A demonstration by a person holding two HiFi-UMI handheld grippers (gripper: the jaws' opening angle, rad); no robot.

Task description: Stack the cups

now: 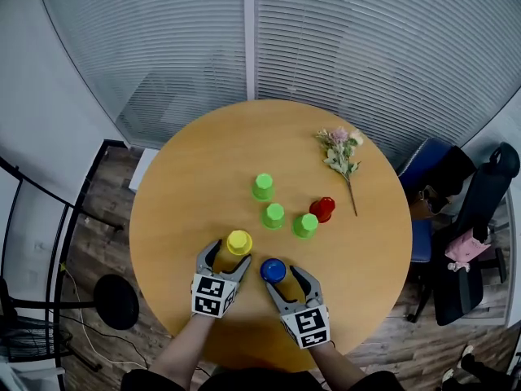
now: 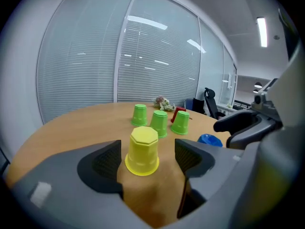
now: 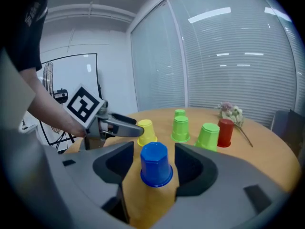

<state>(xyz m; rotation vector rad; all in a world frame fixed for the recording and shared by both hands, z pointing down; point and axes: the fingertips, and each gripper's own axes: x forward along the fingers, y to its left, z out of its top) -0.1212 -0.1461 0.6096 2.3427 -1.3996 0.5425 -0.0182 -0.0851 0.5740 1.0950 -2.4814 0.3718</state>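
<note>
Six plastic cups stand upside down on the round wooden bench [image 1: 179, 186], each with a faceted, eight-sided base facing up. The yellow cup [image 1: 239, 242] sits between the open jaws of the left gripper [image 1: 230, 253], with a gap on both sides. Just beside it, the blue cup [image 1: 273, 270] stands between the open jaws of the right gripper [image 1: 278, 276], also untouched. Farther out, near the bench's middle, are three green cups [image 1: 273, 215]; the red cup [image 1: 322, 209] stands just beside the rightmost one. Flowers [image 1: 342, 151] lie beyond.
</note>
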